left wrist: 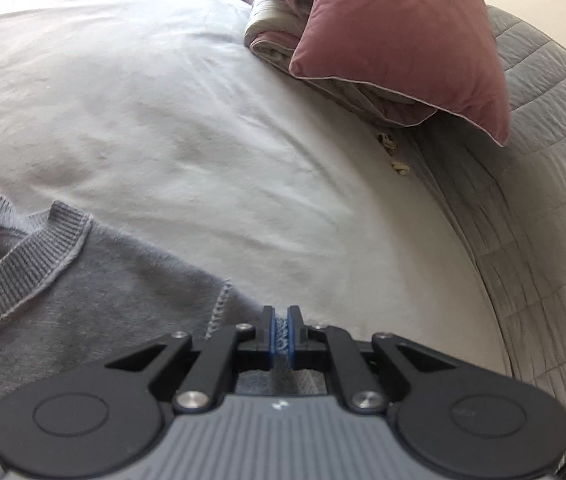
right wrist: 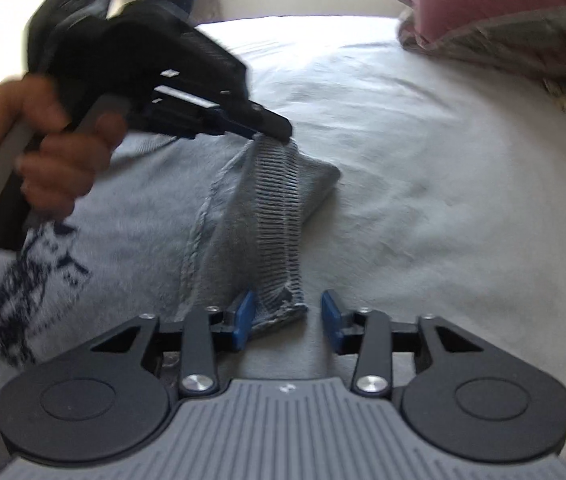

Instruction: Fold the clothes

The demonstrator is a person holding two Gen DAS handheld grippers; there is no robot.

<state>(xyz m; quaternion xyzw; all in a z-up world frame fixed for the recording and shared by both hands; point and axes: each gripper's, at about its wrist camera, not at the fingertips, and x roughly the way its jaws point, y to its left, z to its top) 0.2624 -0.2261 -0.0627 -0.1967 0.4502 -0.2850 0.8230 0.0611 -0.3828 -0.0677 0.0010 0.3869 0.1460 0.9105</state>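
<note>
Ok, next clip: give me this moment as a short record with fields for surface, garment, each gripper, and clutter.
surface: bed with white sheet
garment: grey sweater, collar showing, dark print on the front
left gripper: shut on the ribbed cuff, lifting it off the sweater
right gripper: open, the cuff's lower end between its pads, touching only the left pad
person: hand on the left gripper's handle
clutter: pink pillow on folded bedding, grey quilt along the edge
</note>
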